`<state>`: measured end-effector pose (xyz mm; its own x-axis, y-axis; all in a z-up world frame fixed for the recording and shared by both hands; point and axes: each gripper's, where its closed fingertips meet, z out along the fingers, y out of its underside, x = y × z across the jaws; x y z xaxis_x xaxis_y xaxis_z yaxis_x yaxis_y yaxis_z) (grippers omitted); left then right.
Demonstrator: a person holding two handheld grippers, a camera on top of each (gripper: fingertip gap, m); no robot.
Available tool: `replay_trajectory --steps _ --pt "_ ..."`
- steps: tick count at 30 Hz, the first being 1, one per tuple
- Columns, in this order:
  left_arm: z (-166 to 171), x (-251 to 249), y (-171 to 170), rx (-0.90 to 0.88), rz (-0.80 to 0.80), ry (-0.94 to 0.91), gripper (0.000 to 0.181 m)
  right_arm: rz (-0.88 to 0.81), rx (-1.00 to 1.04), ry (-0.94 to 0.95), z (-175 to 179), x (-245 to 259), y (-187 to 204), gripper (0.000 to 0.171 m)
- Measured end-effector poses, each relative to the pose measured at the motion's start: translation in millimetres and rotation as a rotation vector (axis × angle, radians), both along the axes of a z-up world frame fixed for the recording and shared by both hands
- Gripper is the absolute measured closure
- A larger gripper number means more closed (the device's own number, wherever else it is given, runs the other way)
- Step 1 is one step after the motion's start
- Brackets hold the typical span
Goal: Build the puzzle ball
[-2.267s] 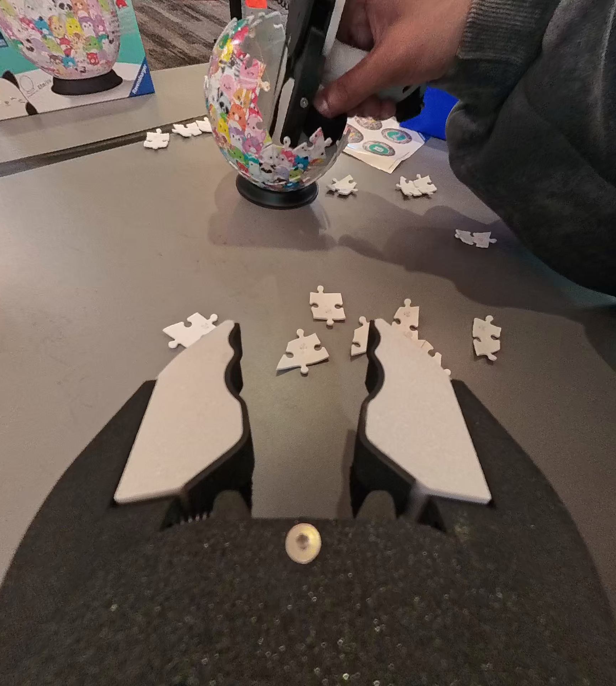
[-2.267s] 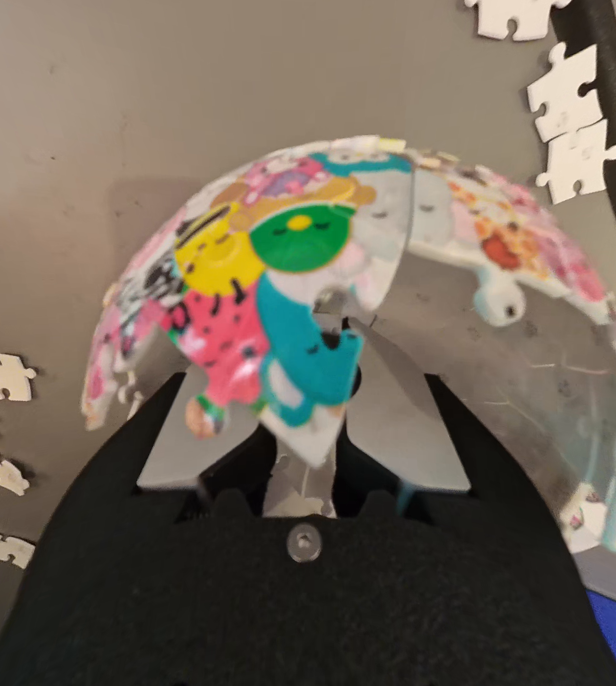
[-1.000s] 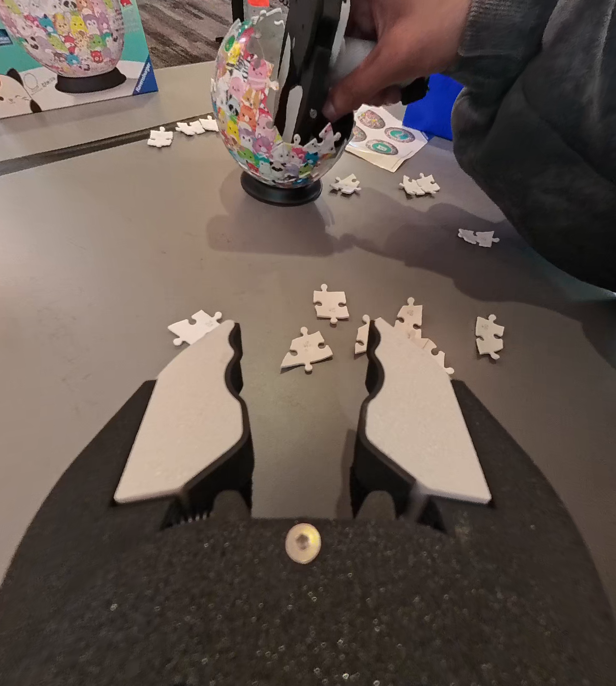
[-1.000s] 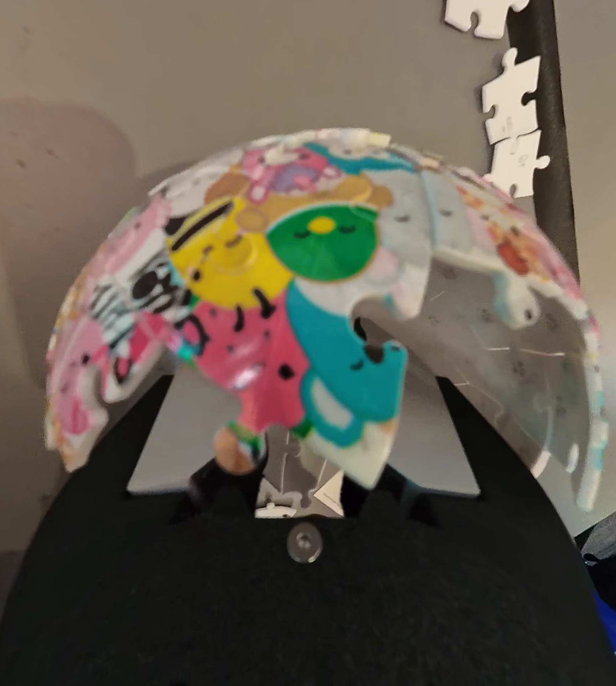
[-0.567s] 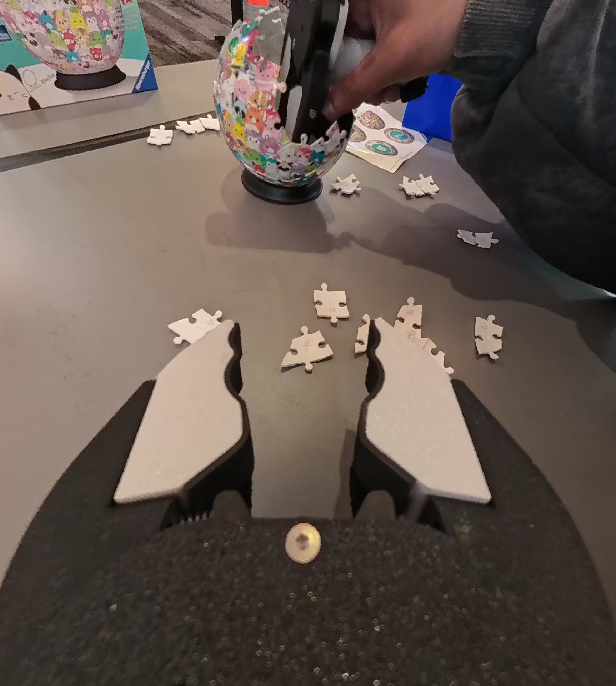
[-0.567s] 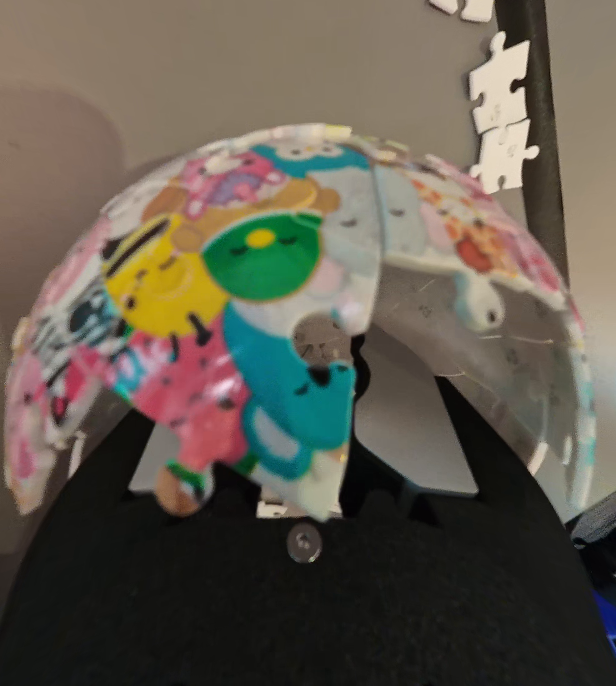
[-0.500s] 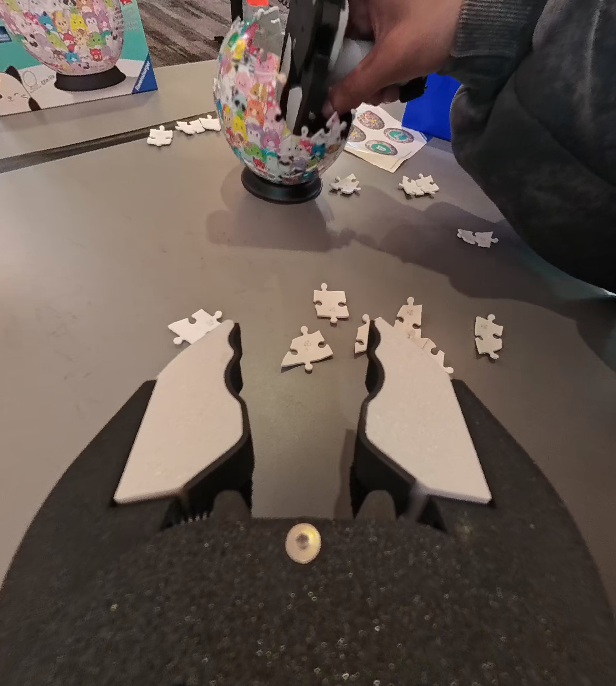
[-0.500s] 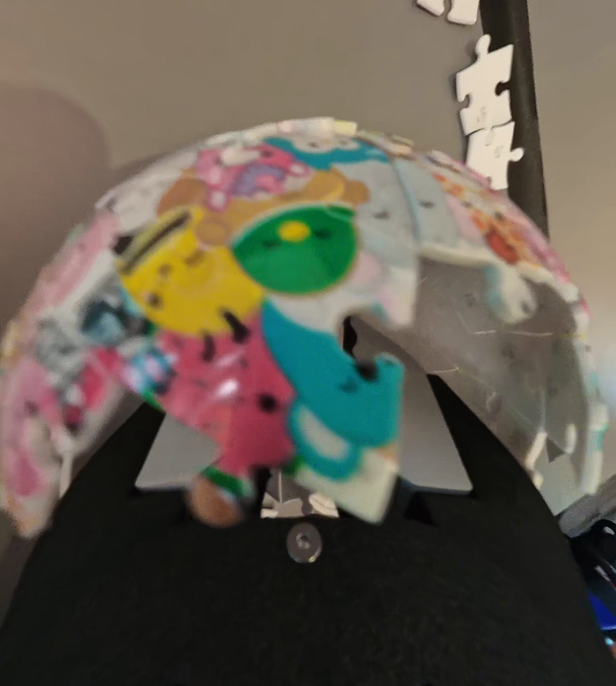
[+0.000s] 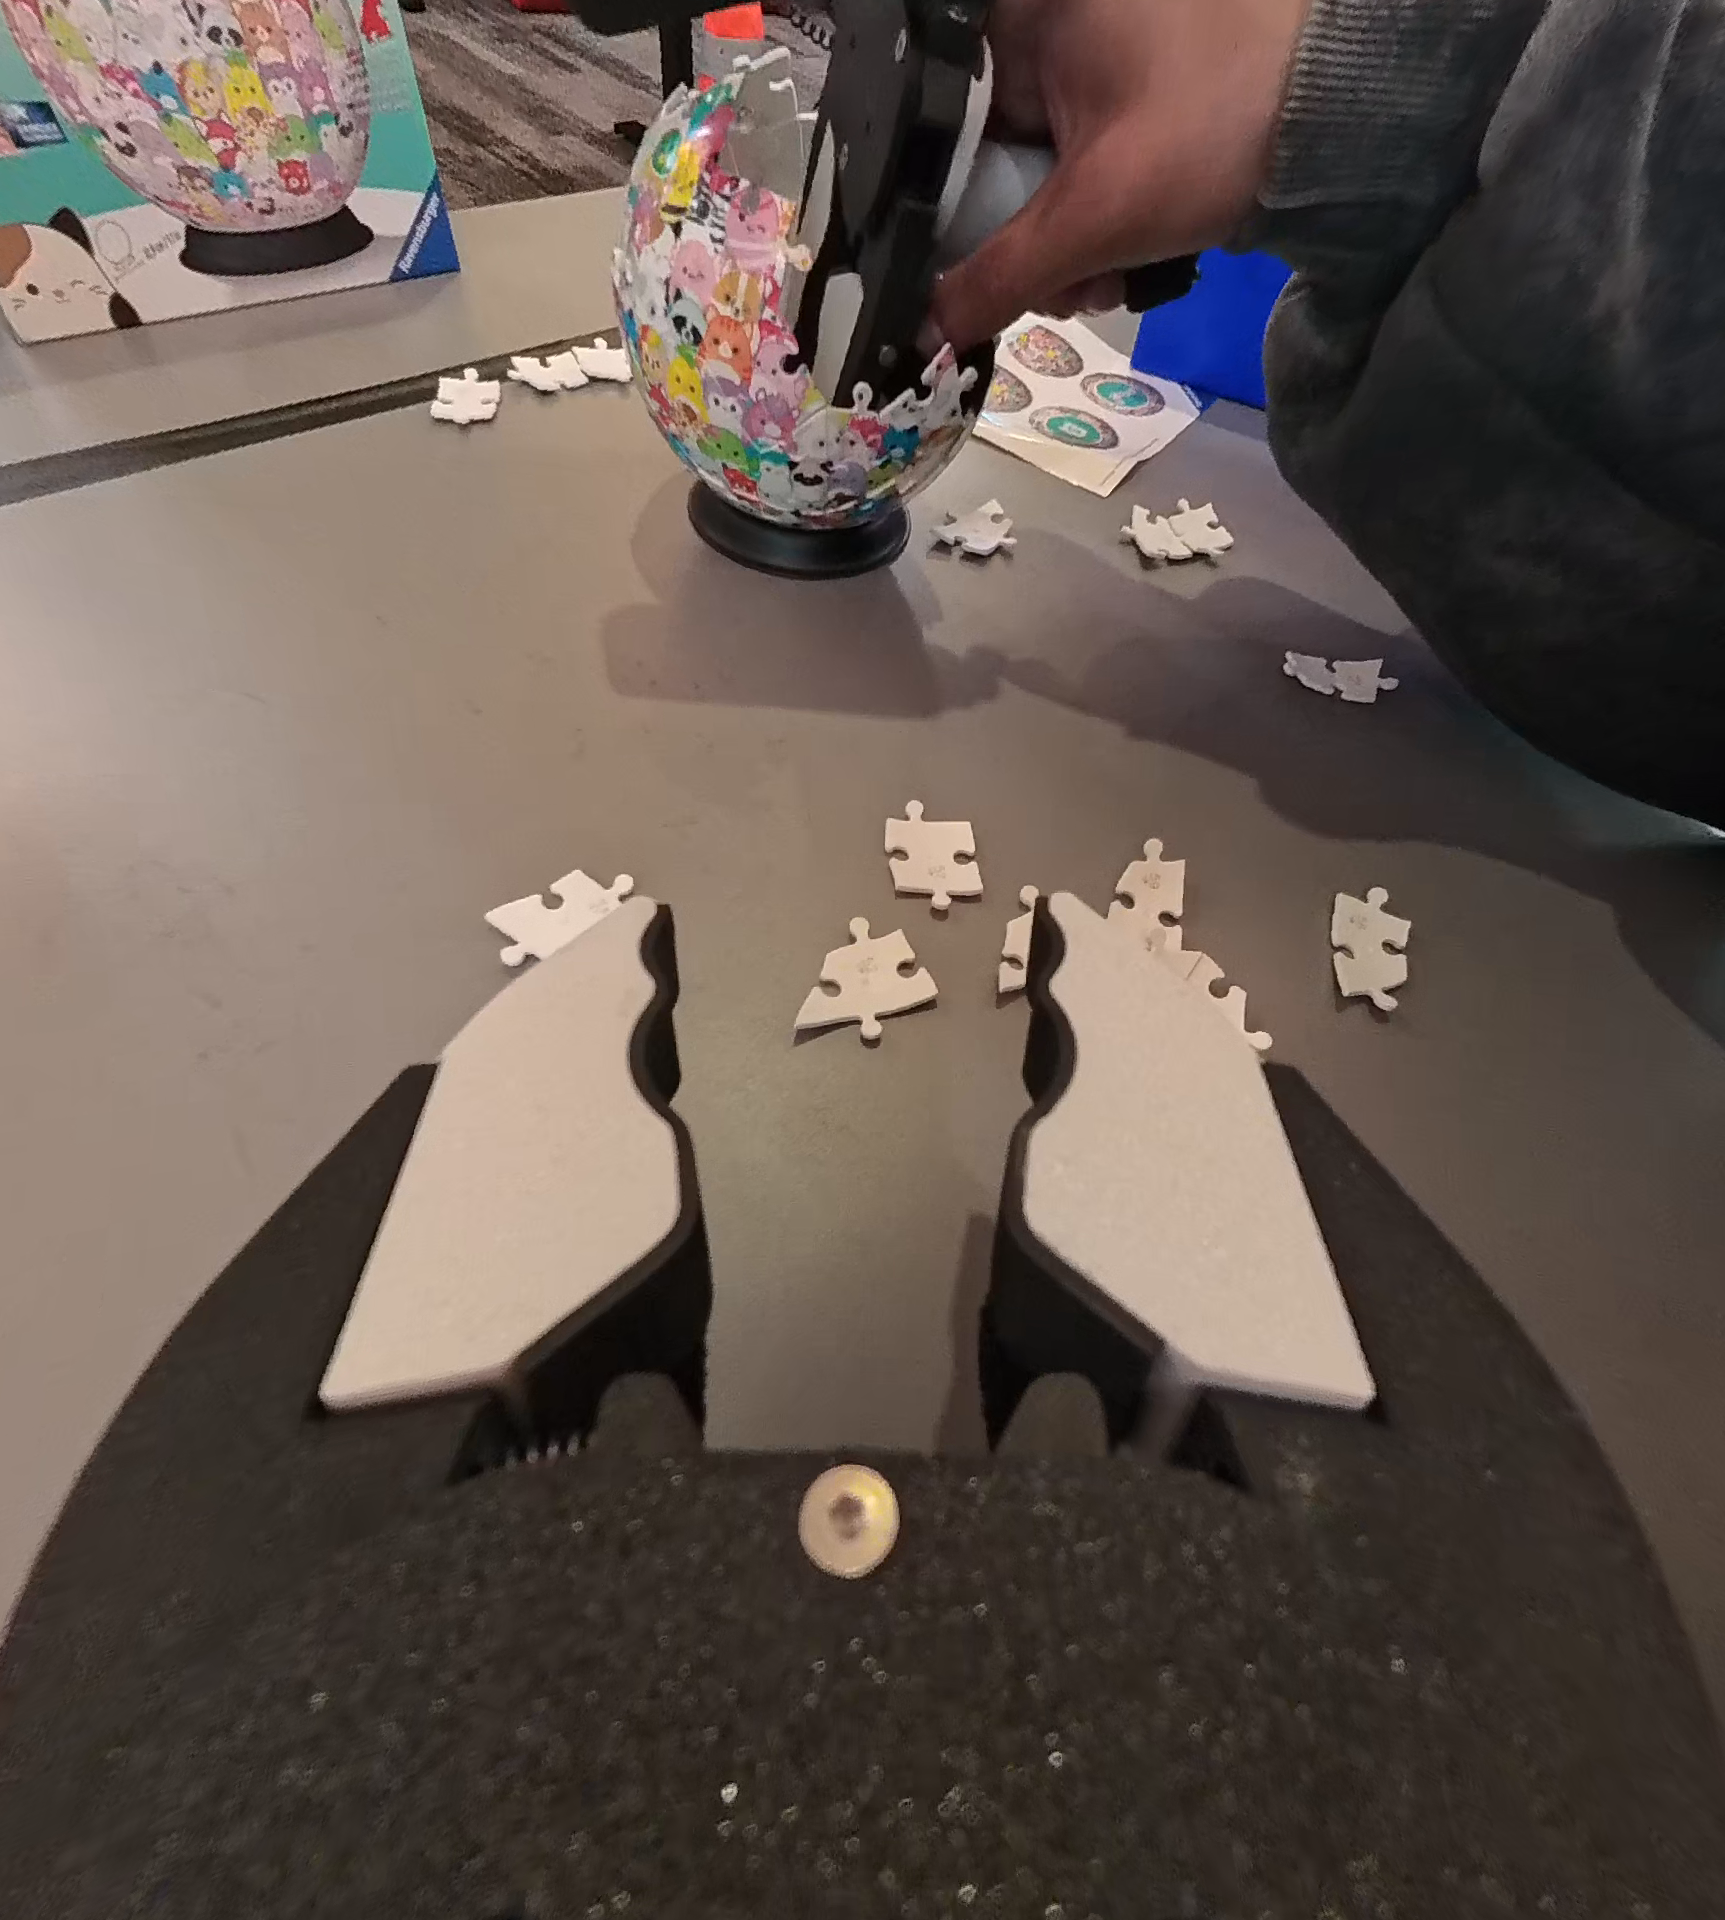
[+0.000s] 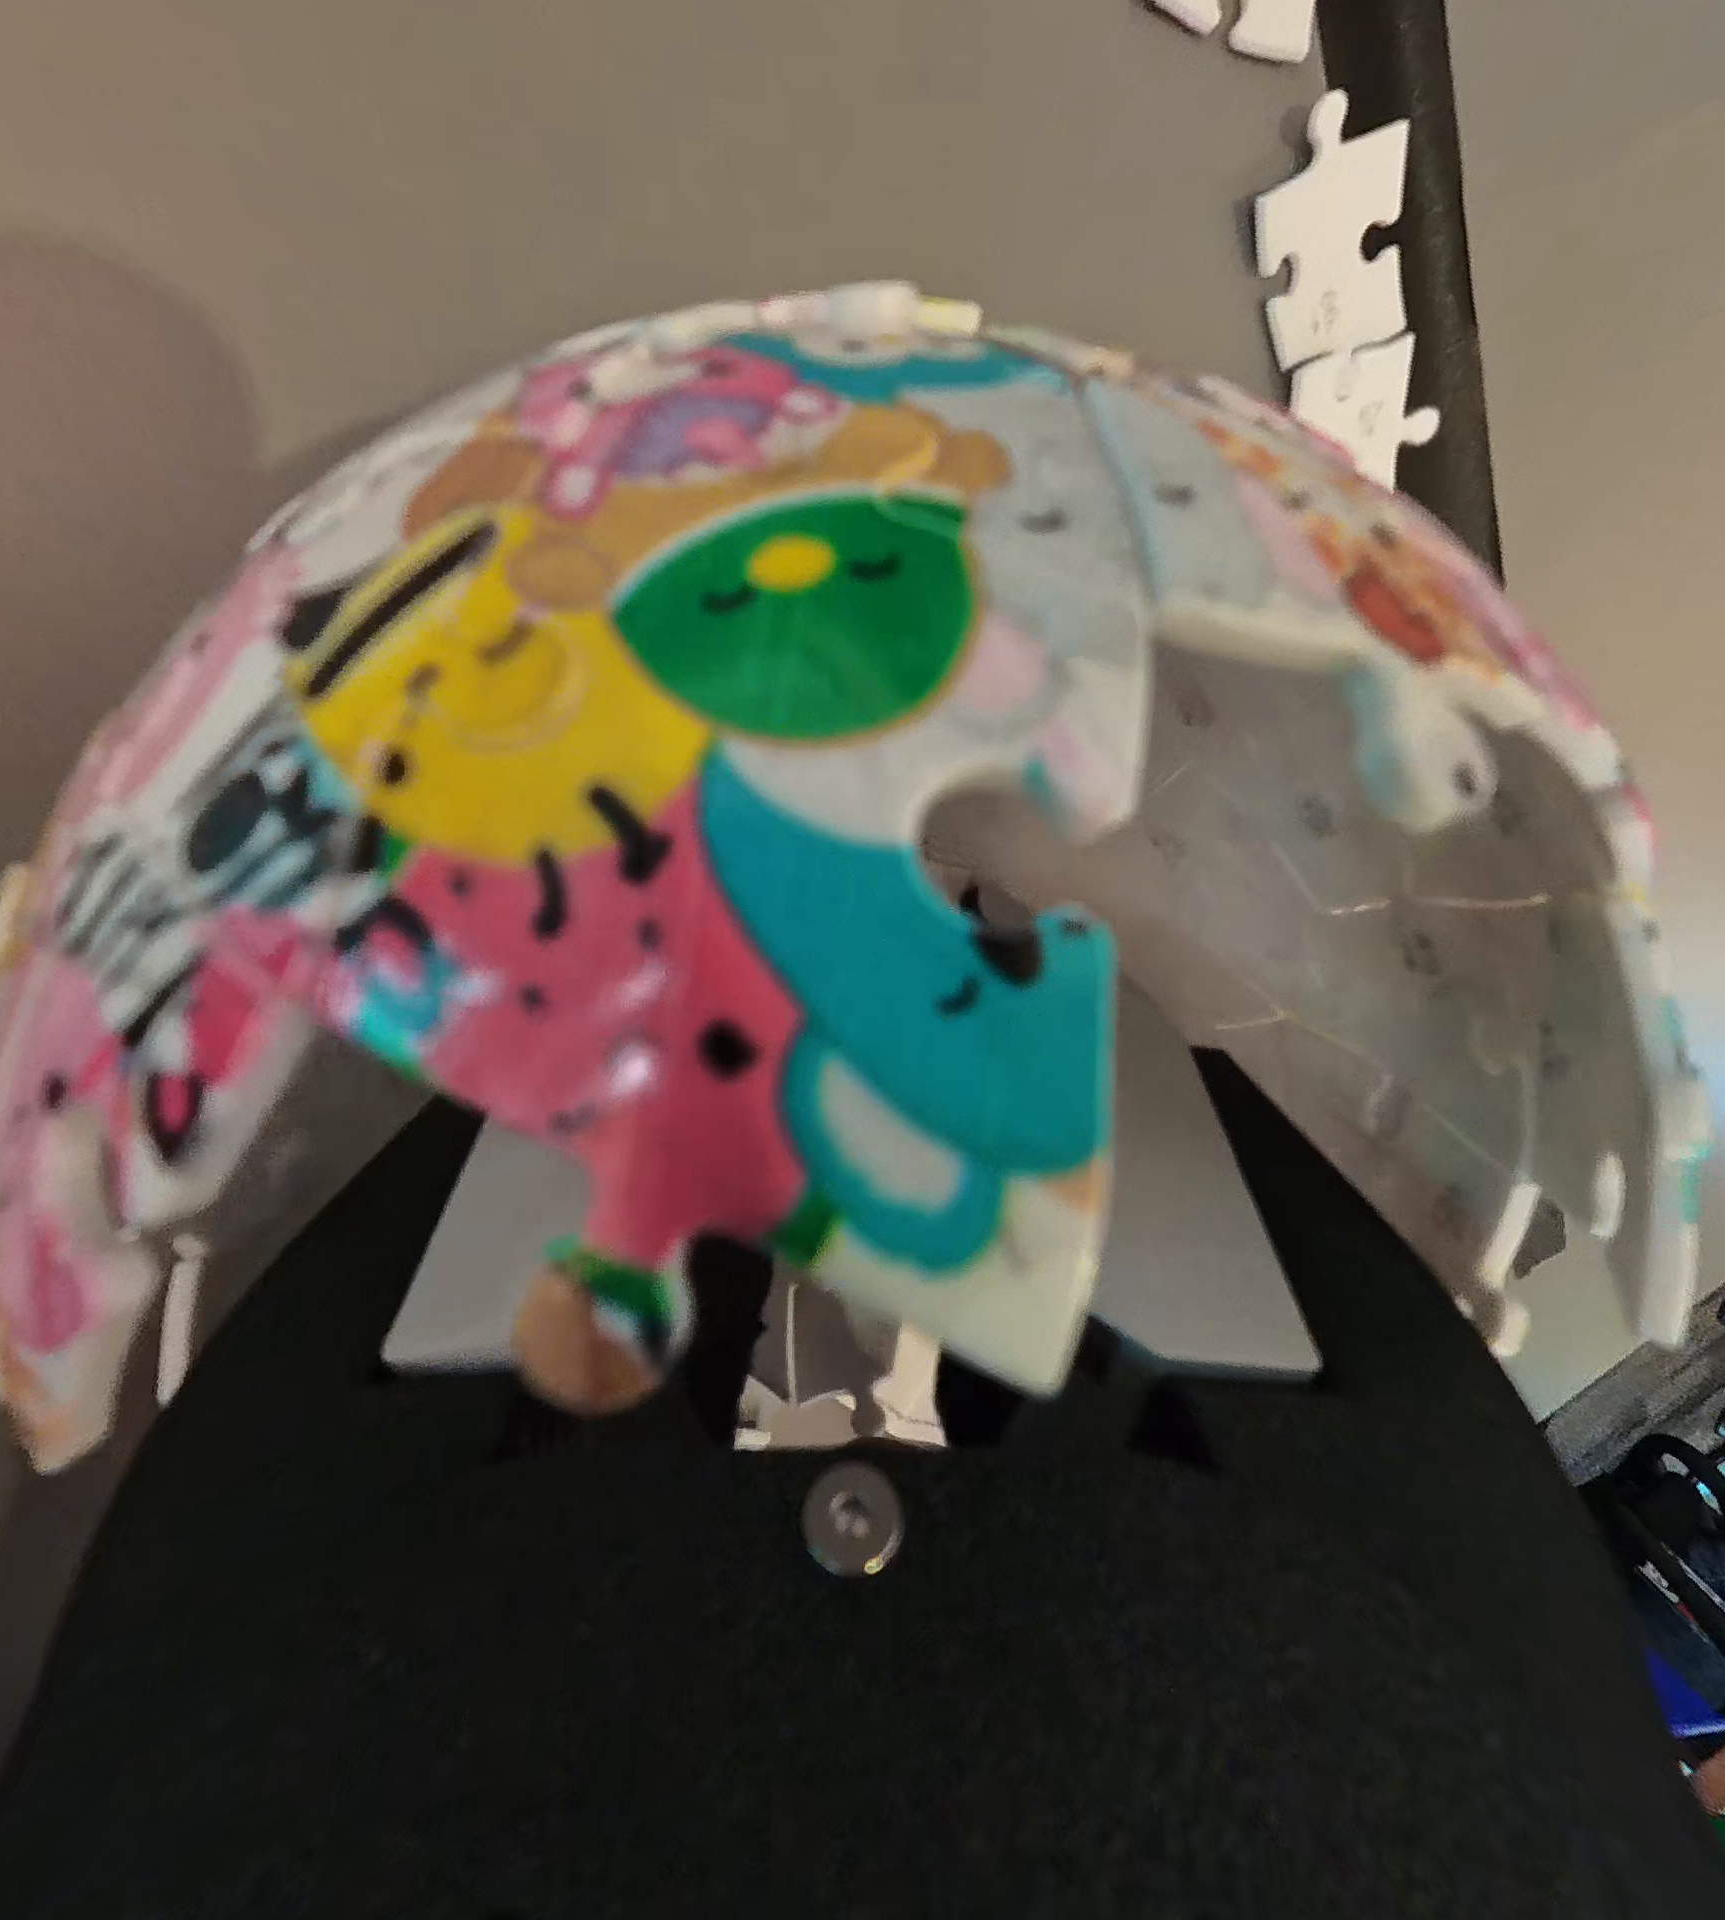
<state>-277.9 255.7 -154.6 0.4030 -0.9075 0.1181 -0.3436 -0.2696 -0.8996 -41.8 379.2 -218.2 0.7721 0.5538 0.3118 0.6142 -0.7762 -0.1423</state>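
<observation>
The puzzle ball (image 9: pixel 723 343), a colourful half-built shell, sits tilted on a black ring stand (image 9: pixel 801 535) at the far middle of the grey table (image 9: pixel 266 727). My right gripper (image 9: pixel 868 379) reaches down into its open side. In the right wrist view the shell (image 10: pixel 785 644) covers my right gripper (image 10: pixel 951 935) and hides the fingertips. The fingers stand close together, with a pale puzzle piece (image 10: pixel 822 1371) between their bases. My left gripper (image 9: pixel 847 914) is open and empty, low over several loose white pieces (image 9: pixel 868 977).
A person's hand (image 9: pixel 1097 156) and grey sleeve (image 9: pixel 1564 416) come in from the right. The puzzle box (image 9: pixel 193 156) stands at the far left. A sticker sheet (image 9: pixel 1076 405) lies behind the ball. More white pieces (image 9: pixel 1175 530) are scattered around the stand. A dark seam (image 10: pixel 1440 260) crosses the table. The tips of one gripper are about 30 centimeters away from the tips of the other. To reach the dark seam (image 10: pixel 1440 260) in a straight line is about 12 centimeters for my right fingers, about 40 centimeters for my left. Seen from the left wrist view (image 9: pixel 546 353) as well.
The ball has rocked and tilted on its stand around my right gripper, which stays inside it. My left gripper has not moved.
</observation>
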Motion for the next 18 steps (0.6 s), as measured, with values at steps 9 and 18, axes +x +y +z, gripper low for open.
replay_trajectory --steps 9,18 --pt "-1 0 -1 -0.001 -0.003 0.002 0.117 0.029 0.057 0.01 24 4 -2 0.148" --pt "-1 0 -2 0.004 -0.005 0.007 0.117 0.06 -0.059 0.07 5 -14 -7 0.127"
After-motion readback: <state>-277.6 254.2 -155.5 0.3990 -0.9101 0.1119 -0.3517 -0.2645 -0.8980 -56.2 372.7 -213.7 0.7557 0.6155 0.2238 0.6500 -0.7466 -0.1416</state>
